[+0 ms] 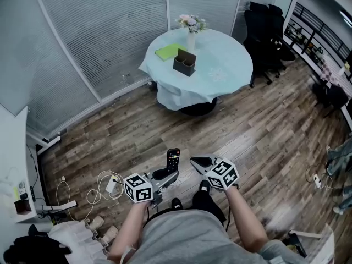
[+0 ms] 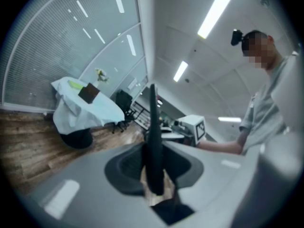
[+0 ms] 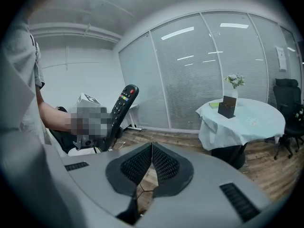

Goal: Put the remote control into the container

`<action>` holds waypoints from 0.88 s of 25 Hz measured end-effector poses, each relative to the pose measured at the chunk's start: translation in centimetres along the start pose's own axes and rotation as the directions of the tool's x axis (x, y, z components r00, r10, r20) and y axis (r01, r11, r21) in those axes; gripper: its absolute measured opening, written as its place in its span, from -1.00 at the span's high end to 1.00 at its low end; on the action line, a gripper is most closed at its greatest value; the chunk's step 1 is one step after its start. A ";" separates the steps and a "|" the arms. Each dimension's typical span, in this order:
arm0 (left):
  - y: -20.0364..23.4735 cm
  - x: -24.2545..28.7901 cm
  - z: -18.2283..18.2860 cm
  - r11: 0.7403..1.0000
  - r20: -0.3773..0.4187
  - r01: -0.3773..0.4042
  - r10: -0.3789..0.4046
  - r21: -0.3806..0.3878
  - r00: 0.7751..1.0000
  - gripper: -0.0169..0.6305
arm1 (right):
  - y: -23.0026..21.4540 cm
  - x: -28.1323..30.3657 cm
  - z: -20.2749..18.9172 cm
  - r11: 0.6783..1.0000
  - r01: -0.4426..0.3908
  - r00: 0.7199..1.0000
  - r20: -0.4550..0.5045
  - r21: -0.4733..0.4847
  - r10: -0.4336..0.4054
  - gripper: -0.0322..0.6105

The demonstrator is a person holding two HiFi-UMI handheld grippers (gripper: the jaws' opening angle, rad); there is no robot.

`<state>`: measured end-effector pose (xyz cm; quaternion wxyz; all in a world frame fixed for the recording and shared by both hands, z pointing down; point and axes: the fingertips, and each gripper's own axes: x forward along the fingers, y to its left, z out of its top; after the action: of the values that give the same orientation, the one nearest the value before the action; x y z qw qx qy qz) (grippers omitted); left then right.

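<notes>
A black remote control (image 1: 172, 159) stands up from my left gripper (image 1: 165, 175), whose jaws are shut on its lower end. In the left gripper view the remote (image 2: 153, 141) runs edge-on between the pads. The right gripper view shows the remote (image 3: 120, 113) with coloured buttons at the left. My right gripper (image 1: 199, 162) is beside it, jaws shut and empty, tips (image 3: 152, 146) touching. The dark container (image 1: 184, 62) sits on the round table (image 1: 220, 70) far ahead, also seen as the container (image 3: 227, 107) and the container (image 2: 89, 93).
The table wears a pale blue cloth and holds a green pad (image 1: 167, 51) and a flower vase (image 1: 191, 31). Black office chairs (image 1: 267, 32) stand at the right. Cables and a power strip (image 1: 110, 185) lie on the wood floor at the left. Glass walls with blinds stand behind.
</notes>
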<state>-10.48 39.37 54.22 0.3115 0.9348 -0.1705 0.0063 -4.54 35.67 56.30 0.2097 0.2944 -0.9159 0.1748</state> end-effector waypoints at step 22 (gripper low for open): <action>3.7 10.8 6.0 0.991 0.067 -0.128 0.130 -0.026 0.989 0.68 | -11.7 -0.7 0.7 0.991 -0.132 0.991 -0.037 -0.015 0.132 0.84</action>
<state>-2.06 29.65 52.79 0.3144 0.9181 -0.2413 -0.0076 2.94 26.67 57.67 0.2168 0.2282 -0.9308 0.1858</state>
